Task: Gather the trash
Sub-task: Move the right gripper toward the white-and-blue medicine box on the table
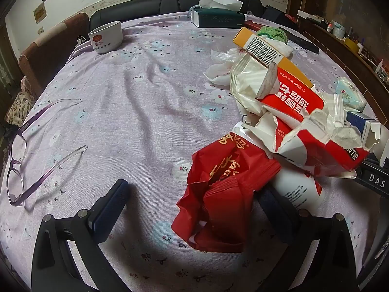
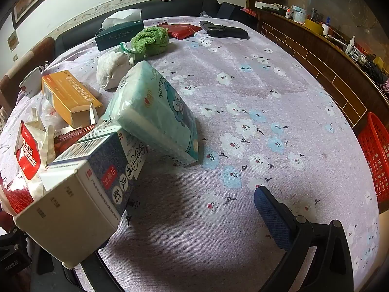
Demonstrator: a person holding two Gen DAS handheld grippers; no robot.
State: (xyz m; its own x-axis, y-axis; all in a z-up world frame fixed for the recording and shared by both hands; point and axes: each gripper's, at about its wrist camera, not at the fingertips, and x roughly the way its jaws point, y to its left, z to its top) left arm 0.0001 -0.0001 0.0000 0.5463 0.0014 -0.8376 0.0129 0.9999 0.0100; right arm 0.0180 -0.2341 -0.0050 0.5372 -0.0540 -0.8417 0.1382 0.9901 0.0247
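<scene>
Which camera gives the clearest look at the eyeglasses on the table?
The left wrist view: the purple-framed eyeglasses lie unfolded on the floral tablecloth, fully visible at its left edge. The right wrist view does not show them at all.

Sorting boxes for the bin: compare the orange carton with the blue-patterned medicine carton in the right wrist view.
The orange carton is plain yellow-orange and lies farther off in the pile; the blue-patterned medicine carton has a dark floral print with round white labels and sits nearest the camera. It props up a tissue pack; the orange one bears nothing. Both have open end flaps.
</scene>
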